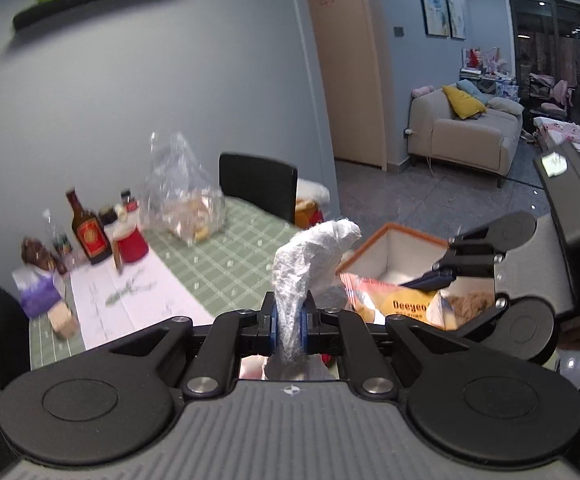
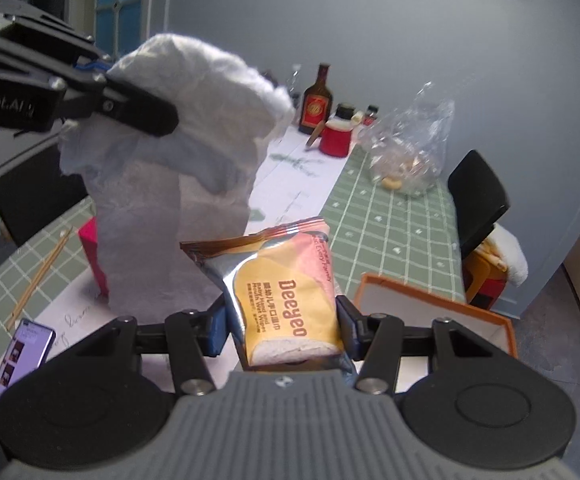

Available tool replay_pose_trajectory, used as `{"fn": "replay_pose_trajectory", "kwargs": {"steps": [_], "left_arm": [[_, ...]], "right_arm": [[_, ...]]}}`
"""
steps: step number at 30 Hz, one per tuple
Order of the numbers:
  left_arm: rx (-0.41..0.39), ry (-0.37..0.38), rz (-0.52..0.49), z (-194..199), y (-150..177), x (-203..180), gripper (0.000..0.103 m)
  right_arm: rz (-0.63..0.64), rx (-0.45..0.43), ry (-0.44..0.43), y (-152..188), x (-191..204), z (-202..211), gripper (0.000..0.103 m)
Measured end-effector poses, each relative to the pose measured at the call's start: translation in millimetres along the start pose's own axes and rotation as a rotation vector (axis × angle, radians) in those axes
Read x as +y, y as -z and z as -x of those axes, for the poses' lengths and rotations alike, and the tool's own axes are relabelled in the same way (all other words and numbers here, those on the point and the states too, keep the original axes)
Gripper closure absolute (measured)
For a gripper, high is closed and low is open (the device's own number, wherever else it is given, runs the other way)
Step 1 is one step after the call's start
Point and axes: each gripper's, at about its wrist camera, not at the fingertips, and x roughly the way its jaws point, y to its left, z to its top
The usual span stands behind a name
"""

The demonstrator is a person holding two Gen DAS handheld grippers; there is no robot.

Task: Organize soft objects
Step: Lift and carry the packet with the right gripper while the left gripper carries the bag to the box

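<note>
Currently, item by item, with the risk each one carries for you:

1. Left gripper (image 1: 289,326): closed on a white cloth (image 1: 310,264), pinched narrow between the blue pads. The cloth stands up above the jaws and a long tail hangs down toward the table (image 2: 370,216), over the near left part of it. Risk, as I judge it: the tail drags across the pink box (image 2: 92,260) or the chopsticks (image 2: 42,276) beneath and pulls them along when you swing it.

2. Right gripper (image 2: 286,326): clamped on a wet-wipes packet (image 2: 286,288), held by its sides, near the box. Risk: the film looks slick and the packet puffy, so it may squirm out of the grip if you tilt it steeply.

3. Box with orange rim (image 1: 394,240): off the near right edge of the table, open, with something tan and fuzzy already inside. Risk: both tools head for one opening, so they may collide above it; the packet could catch on the rim and fall outside.

4. Phone (image 2: 18,356): near left table edge, screen lit. Risk: a snagged cloth tail could sweep it off.

5. Bottle (image 2: 317,100) and red jar (image 2: 336,140): far end, well apart from both tools; little danger.
</note>
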Motion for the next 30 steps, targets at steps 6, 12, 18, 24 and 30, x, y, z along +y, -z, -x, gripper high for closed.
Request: {"fn": "replay_pose_trajectory", "kwargs": {"steps": [6, 12, 18, 24, 30], "left_arm": [[-0.068, 0.029, -0.064, 8.2, -48.7, -31.0, 0.091], [-0.126, 0.054, -0.075, 1.2, -75.3, -53.9, 0.091], [-0.182, 0.107, -0.006, -17.6, -87.6, -64.2, 0.091], [-0.187, 0.136, 0.020, -48.1, -89.0, -75.1, 0.091], [-0.148, 0.176, 0.081, -73.3, -84.1, -78.4, 0.091]], "right_arm": [[-0.071, -0.070, 0.035, -1.0, -32.7, 31.3, 0.050], [-0.115, -0.098, 0.081, 6.3, -58.9, 55.6, 0.050], [-0.175, -0.117, 0.143, 19.1, -90.2, 75.0, 0.050], [-0.205, -0.094, 0.192, 35.0, -108.7, 79.9, 0.050], [-0.233, -0.076, 0.215, 46.4, -121.7, 81.1, 0.050]]}}
